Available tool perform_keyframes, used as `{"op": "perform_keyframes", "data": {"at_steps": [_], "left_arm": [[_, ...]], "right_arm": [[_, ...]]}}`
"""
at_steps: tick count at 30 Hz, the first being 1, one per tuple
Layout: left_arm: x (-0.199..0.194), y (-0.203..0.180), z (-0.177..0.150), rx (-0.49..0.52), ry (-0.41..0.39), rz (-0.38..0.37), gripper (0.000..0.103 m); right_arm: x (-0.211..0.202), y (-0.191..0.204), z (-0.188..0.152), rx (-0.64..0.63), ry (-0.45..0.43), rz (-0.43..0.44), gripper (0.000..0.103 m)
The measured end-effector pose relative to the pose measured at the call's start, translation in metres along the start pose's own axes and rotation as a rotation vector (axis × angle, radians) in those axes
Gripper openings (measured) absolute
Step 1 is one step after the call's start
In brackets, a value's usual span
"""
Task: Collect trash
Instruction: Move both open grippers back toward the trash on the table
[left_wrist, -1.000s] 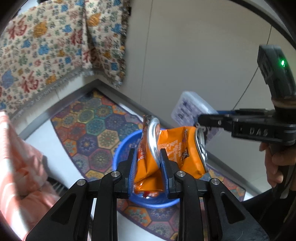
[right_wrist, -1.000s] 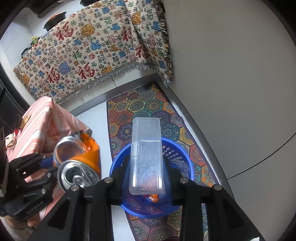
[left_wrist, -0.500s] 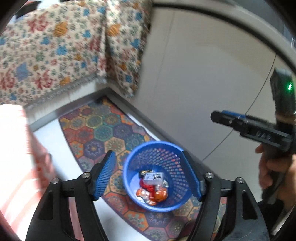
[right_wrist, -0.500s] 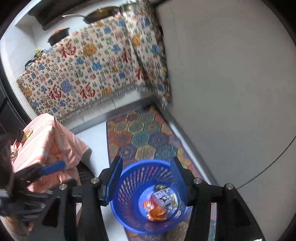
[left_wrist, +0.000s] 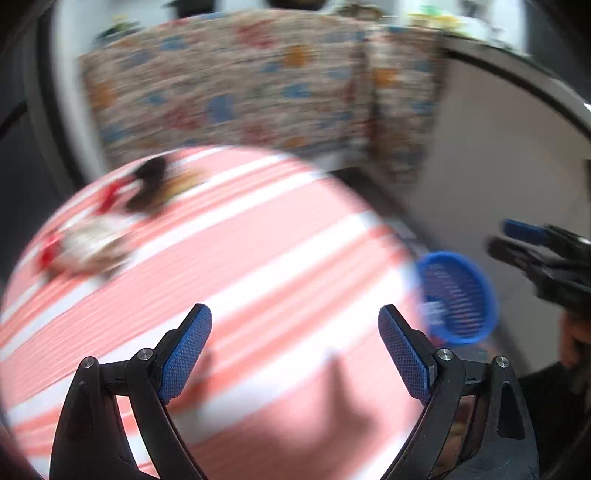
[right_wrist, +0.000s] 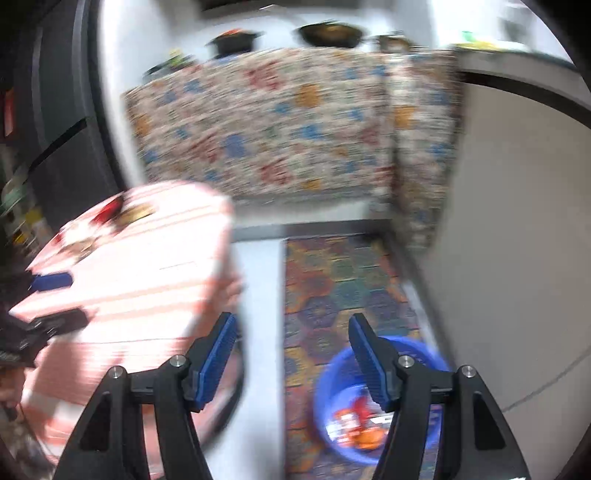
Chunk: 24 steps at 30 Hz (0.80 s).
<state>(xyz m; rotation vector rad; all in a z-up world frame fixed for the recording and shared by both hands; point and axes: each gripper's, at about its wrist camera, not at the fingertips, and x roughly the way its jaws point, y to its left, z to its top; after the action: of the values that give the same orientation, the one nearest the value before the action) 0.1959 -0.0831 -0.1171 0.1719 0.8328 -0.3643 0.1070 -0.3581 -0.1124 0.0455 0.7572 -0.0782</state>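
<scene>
Both views are motion-blurred. My left gripper (left_wrist: 294, 323) hangs over the pink-and-white striped table (left_wrist: 240, 266), its jaws opening wide with nothing between them. Several pieces of trash (left_wrist: 92, 240) lie blurred at the table's far left. The blue basket (left_wrist: 460, 299) sits on the floor to the right, beyond the table edge. My right gripper (right_wrist: 290, 334) is above the floor between the table (right_wrist: 140, 266) and the blue basket (right_wrist: 332, 384); its jaws are opening and empty. Orange and red wrappers (right_wrist: 362, 424) lie inside the basket. The right gripper (left_wrist: 532, 243) also shows at the left wrist view's right edge.
A colourful hexagon-patterned rug (right_wrist: 332, 280) lies under the basket. A patterned cloth (right_wrist: 266, 122) covers a counter behind, with dark pots (right_wrist: 328, 33) on top. A grey wall (right_wrist: 517, 221) runs along the right. A dark cabinet (right_wrist: 55, 129) stands at the left.
Both grippers let go of their loads, the orange packets and the clear box, over the basket. Both then swung left and up, away from the basket toward the striped table, jaws widening.
</scene>
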Motion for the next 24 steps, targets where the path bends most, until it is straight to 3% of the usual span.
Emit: {"op": "perform_keyframes", "data": {"at_steps": [4, 7, 10, 15, 17, 19, 24], "left_arm": [[-0.004, 0.080, -0.028, -0.066, 0.031, 0.157, 0.092], [0.001, 0.130, -0.042, -0.130, 0.070, 0.192, 0.092], [0.012, 0.167, -0.051, -0.176, 0.094, 0.229, 0.092], [0.031, 0.196, -0.056, -0.192, 0.103, 0.258, 0.093], [0.032, 0.204, -0.060, -0.220, 0.089, 0.246, 0.103], [0.033, 0.215, -0.061, -0.272, 0.094, 0.195, 0.103], [0.036, 0.223, -0.057, -0.249, 0.095, 0.182, 0.103]], "right_arm": [[0.015, 0.094, -0.002, -0.110, 0.051, 0.096, 0.065], [0.035, 0.160, 0.000, -0.149, 0.108, 0.181, 0.068], [0.065, 0.204, 0.009, -0.173, 0.140, 0.186, 0.068], [0.117, 0.250, 0.023, -0.225, 0.191, 0.166, 0.068], [0.130, 0.258, 0.027, -0.245, 0.197, 0.165, 0.070], [0.137, 0.268, 0.032, -0.269, 0.179, 0.151, 0.070], [0.149, 0.274, 0.039, -0.260, 0.166, 0.152, 0.079]]}}
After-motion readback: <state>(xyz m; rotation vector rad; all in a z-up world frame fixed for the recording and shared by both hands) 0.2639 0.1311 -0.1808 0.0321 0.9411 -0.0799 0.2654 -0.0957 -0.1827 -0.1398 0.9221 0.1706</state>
